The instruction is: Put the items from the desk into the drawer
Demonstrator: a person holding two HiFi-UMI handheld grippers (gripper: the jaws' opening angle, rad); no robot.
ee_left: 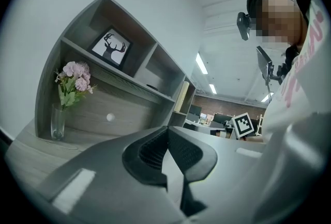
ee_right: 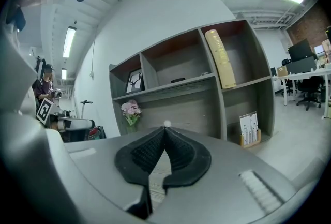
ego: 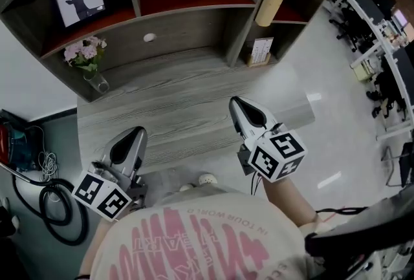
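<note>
Since the drawer (ego: 184,28) under the shelves was shut, only its small white knob (ego: 149,37) showing, nothing could go in yet. The flower vase (ego: 91,65) and desk calendar (ego: 261,51) sat at the desk's (ego: 181,101) back corners. The left gripper (ego: 132,134) and right gripper (ego: 239,105) hung near the front edge, both pinched together on nothing. Jaws that shut would probably just bump the knob, and a sloppy reach could tip the vase.
</note>
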